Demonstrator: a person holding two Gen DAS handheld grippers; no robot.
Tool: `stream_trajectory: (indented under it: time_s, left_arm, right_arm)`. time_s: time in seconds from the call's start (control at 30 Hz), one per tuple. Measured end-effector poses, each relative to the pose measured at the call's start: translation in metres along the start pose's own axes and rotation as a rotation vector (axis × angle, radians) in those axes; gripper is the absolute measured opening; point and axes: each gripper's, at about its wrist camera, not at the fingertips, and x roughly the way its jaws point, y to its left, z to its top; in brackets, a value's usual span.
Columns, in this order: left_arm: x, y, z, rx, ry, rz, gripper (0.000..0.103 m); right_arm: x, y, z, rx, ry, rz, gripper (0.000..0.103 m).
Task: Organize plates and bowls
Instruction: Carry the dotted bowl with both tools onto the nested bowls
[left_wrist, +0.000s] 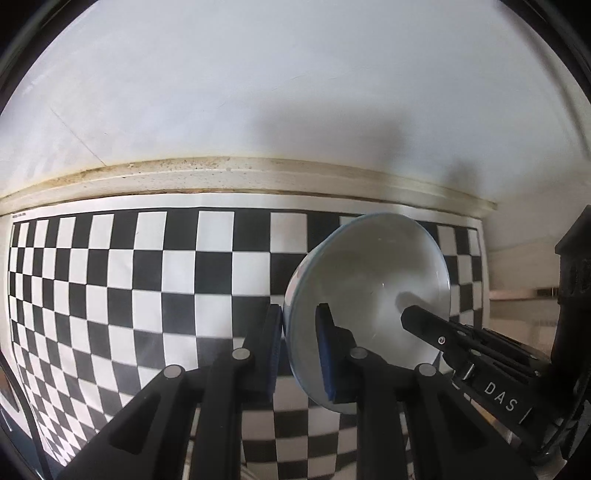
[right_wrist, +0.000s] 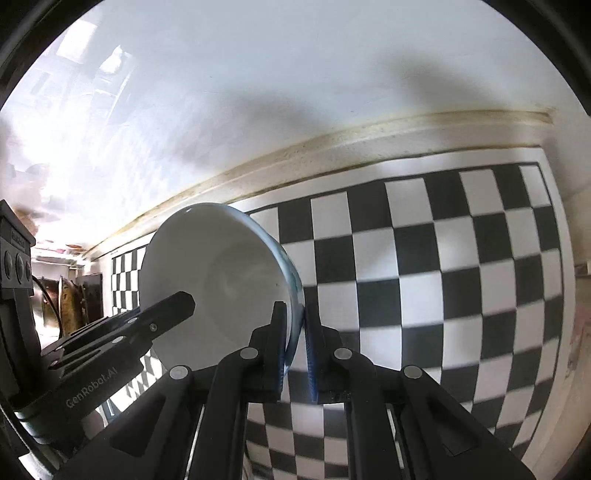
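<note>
Bowl (left_wrist: 369, 295) rim pinched by both tongs (left_wrist: 298, 347) (right_wrist: 294, 354) | dark clutter (right_wrist: 77, 302): right view only

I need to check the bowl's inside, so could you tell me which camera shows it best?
The right wrist view: the white bowl faces it brightly, pinched at the rim by the right gripper. The left wrist view shows it shaded and partly covered.

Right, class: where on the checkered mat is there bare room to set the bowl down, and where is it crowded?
Bare checkered mat runs from the bowl out to its left edge and back to the beige ledge; the stretch right of the bowl is bare too. Crowded only at the bowl: left tool and right tool pinch its rim.
</note>
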Motion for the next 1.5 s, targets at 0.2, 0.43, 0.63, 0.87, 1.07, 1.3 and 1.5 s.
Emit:
stream_trajectory:
  time_s: [0.2,0.43,0.63,0.87,1.07,1.3,1.5]
  left_arm:
    - [-0.033,-0.012,-0.027,0.048,-0.026,-0.014,0.016]
    - [-0.064,-0.027,-0.065,0.113,-0.047,-0.044,0.016]
    - [-0.074,-0.044,-0.105,0.185,-0.049,-0.038,0.016]
    - [-0.068,-0.045,-0.151,0.231,0.011,-0.066,0.016]
    - [-0.054,-0.047,-0.185,0.258,0.064,-0.086,0.016]
    - [-0.032,-0.053,-0.207,0.279,0.110,-0.082,0.016]
    - [-0.019,-0.061,-0.214,0.302,0.137,-0.073,0.016]
  right_arm:
    - [-0.037,0.000,-0.038,0.011,-0.039,0.012,0.011]
    - [-0.074,0.008,-0.094,0.039,-0.084,0.018,0.011]
    - [-0.095,0.008,-0.147,0.070,-0.110,0.010,0.011]
    - [-0.107,-0.003,-0.200,0.116,-0.111,-0.010,0.011]
    - [-0.097,-0.018,-0.242,0.150,-0.083,-0.026,0.011]
    - [-0.075,-0.040,-0.274,0.199,-0.042,-0.044,0.011]
    - [-0.071,-0.053,-0.285,0.212,-0.029,-0.056,0.011]
